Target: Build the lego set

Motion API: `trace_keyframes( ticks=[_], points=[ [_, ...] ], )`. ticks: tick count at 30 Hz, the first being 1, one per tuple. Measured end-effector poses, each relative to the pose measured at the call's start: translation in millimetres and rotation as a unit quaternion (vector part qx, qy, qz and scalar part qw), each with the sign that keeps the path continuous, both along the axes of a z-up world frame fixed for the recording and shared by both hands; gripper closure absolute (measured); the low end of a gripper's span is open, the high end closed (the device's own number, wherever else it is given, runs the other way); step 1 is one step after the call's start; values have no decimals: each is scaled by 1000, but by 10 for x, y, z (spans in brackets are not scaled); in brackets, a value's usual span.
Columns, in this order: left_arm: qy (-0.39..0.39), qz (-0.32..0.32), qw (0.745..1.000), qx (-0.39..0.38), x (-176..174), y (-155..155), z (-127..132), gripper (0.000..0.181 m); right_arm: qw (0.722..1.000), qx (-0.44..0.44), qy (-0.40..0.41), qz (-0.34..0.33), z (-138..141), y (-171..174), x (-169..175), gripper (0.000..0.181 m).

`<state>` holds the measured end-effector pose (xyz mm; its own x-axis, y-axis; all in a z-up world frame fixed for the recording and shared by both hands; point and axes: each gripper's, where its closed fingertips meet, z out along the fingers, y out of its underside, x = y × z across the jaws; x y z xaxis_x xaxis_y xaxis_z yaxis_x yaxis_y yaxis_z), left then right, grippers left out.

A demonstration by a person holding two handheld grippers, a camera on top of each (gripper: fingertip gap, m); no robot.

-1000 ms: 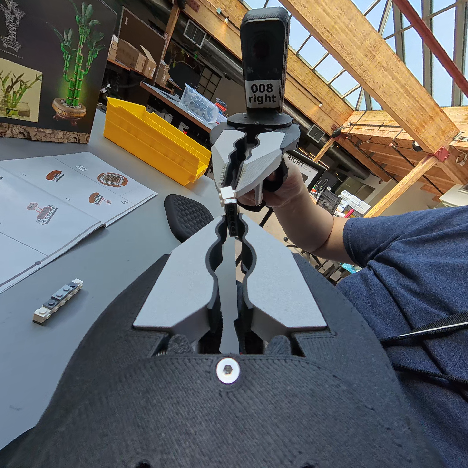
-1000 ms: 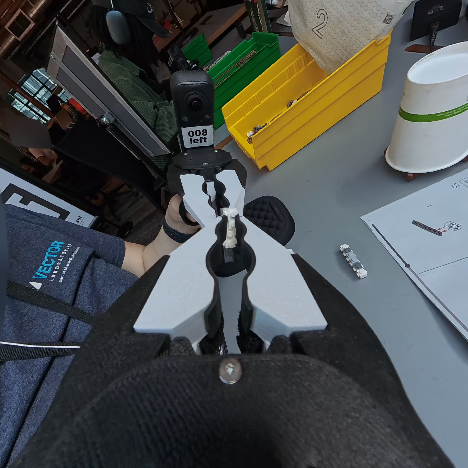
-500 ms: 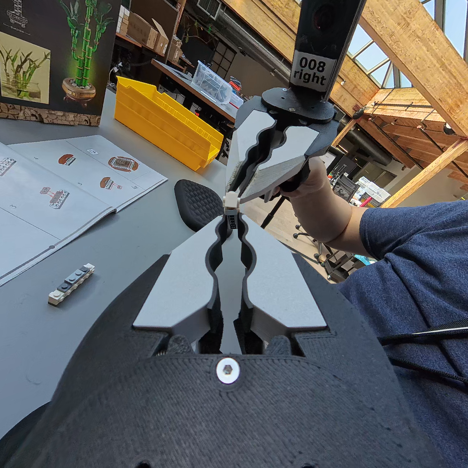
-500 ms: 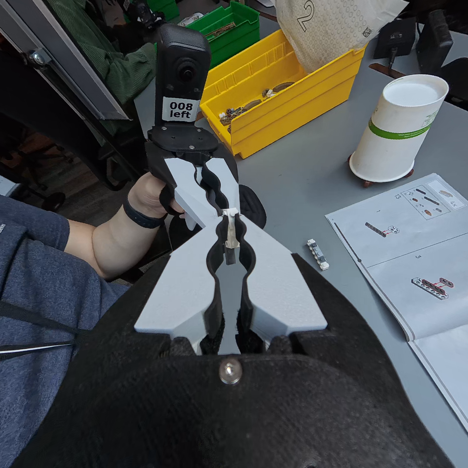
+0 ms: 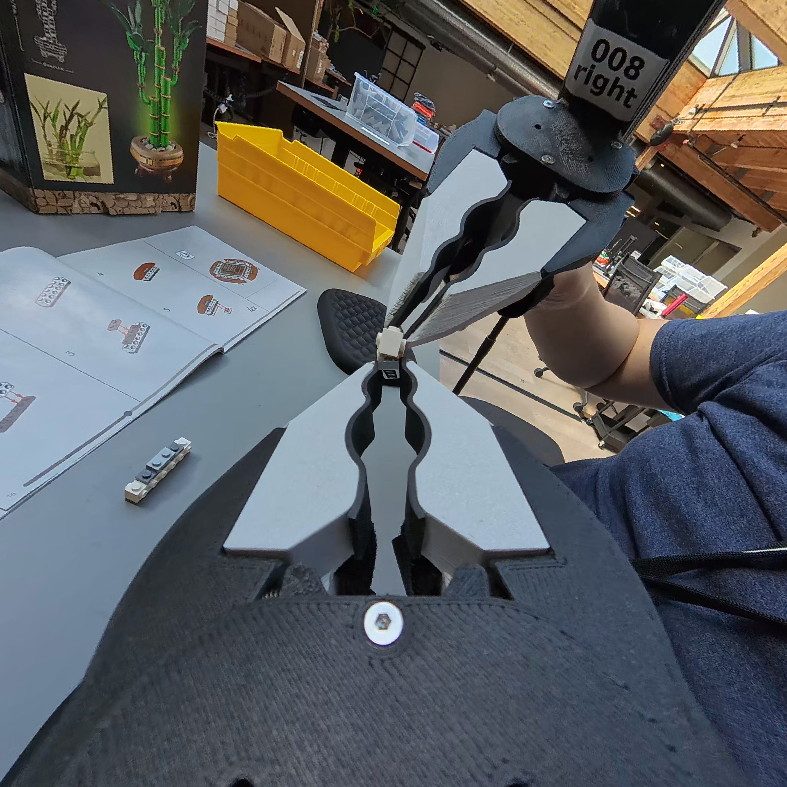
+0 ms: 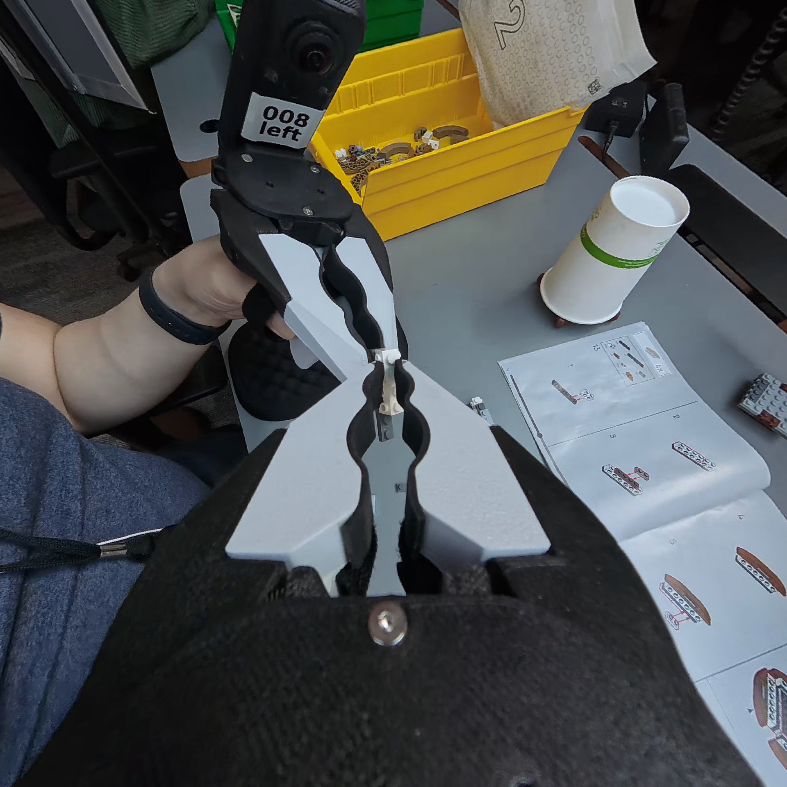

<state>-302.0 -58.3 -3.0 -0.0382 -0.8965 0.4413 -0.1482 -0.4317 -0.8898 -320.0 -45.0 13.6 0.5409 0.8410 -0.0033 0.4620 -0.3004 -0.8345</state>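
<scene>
The two grippers meet tip to tip in the middle of both frames, held up above the grey worktop [image 5: 264,383]. The left gripper [image 5: 388,369] has its fingers closed on a dark grey lego strip [image 6: 385,427]. The right gripper [image 6: 386,364] has its fingers closed on a small white brick [image 5: 389,342] that touches the strip's end. A short built strip [image 5: 158,470] lies at the left, beside the open booklet [image 5: 106,323]. A yellow bin [image 5: 298,187] sits at upper left.
</scene>
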Motion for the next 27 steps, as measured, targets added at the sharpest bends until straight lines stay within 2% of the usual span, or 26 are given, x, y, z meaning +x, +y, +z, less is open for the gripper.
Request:
trace_keyframes(
  ticks=[5, 17, 20, 27],
  points=[
    [-14, -2, 1000, 15, 3, -38, 71, 176, 999, 4, -20, 26, 72, -36, 1, 176],
    [-30, 1, 1000, 1, -3, -43, 125, 176, 997, 37, -59, 46, 83, -116, -39, 157],
    [-29, 3, 1000, -5, -7, -29, 118, 176, 994, 58, -75, 54, 58, -147, -62, 146],
    [-48, -1, 998, -36, -14, -27, 167, 176, 979, 146, -137, 34, 36, -120, -76, 142]
  ],
)
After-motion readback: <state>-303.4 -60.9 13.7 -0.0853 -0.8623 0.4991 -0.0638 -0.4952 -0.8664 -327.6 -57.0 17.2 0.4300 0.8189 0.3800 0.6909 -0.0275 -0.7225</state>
